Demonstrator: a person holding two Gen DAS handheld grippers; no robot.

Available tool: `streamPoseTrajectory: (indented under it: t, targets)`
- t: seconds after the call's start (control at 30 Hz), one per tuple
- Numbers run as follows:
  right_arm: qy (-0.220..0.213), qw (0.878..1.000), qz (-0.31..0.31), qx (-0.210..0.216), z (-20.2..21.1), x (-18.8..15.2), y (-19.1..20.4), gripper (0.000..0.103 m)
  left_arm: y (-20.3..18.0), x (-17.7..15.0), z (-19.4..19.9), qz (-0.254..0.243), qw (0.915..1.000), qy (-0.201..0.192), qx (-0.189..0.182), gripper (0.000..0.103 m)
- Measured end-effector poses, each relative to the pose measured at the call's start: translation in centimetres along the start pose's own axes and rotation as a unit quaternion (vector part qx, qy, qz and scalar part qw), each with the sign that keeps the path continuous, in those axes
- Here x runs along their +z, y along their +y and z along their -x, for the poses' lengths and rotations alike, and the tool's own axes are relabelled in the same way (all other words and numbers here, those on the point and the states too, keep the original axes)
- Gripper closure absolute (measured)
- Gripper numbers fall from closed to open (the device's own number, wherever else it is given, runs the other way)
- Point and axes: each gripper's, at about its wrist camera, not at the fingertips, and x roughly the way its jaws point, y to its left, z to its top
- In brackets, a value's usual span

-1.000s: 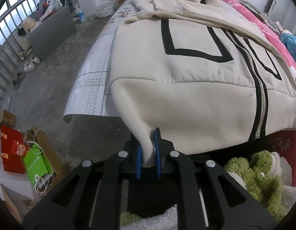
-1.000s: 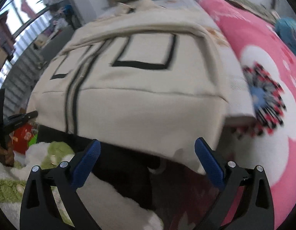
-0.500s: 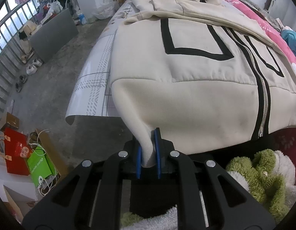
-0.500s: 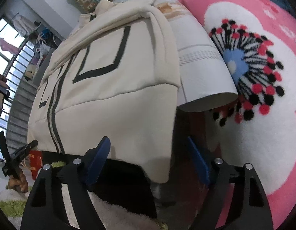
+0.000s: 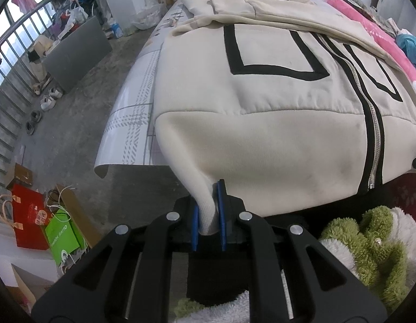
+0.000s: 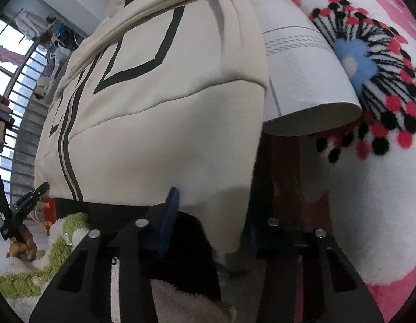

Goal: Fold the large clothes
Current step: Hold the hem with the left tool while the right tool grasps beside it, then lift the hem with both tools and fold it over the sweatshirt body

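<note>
A cream jacket (image 5: 261, 123) with black lines and a zip down the front was laid flat on a white sheet (image 5: 132, 113), with its hem hanging over the near edge of the sheet. The left corner of the hem was clamped between the blue pads of the left gripper (image 5: 208, 216), whose jaws were pressed together on the cloth. The right corner of the hem was hanging between the jaws of the right gripper (image 6: 208, 220); these jaws were closing, but the pads were not yet pressed on the cloth and a gap was seen on both sides. A pink blanket (image 6: 383, 161) with a flower pattern was spread to the right of the jacket. A green and white plush (image 5: 369, 242) was seen below the hem. To the left of the jacket, a concrete floor (image 5: 81, 113) with shoes (image 5: 49, 99) and paper bags (image 5: 43, 223) was visible.
</note>
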Motion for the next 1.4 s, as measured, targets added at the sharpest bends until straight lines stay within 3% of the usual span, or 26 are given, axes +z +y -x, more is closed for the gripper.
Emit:
streamPoseTrajectory:
  t: [0.33, 0.7, 0.83, 0.97, 1.07, 1.17, 1.4]
  targets:
    - [0.005, 1.0, 0.019, -0.012, -0.3, 0.1, 1.4, 0.076, -0.1, -0.1, 0.0, -0.002, 1.0, -0.003, 0.003, 0.091]
    - [0.004, 1.0, 0.025, -0.017, -0.1, -0.2, 1.6, 0.081, -0.2, -0.1, 0.1, -0.007, 0.9999, -0.005, 0.006, 0.09]
    - [0.0, 1.0, 0.028, -0.015, 0.3, -0.5, 1.7, 0.091, -0.1, -0.3, 0.7, -0.01, 0.9999, -0.014, -0.002, 0.091]
    - [-0.014, 0.999, 0.032, -0.004, 1.9, -0.8, 2.2, 0.097, 0.6, -0.4, 2.7, -0.006, 0.9981, -0.043, -0.044, 0.096]
    - [-0.034, 0.999, 0.041, 0.013, 4.0, -1.0, 3.2, 0.097, 1.6, 0.1, 4.8, 0.005, 0.9922, -0.067, -0.105, 0.097]
    - [-0.063, 0.996, 0.044, 0.033, 6.3, -0.9, 4.0, 0.097, 2.9, 1.3, 6.9, 0.028, 0.9791, -0.094, -0.178, 0.098]
    - [-0.133, 0.986, 0.026, 0.098, 9.8, 3.0, 4.5, 0.097, 5.4, 6.2, 7.5, 0.083, 0.9458, -0.133, -0.285, 0.098]
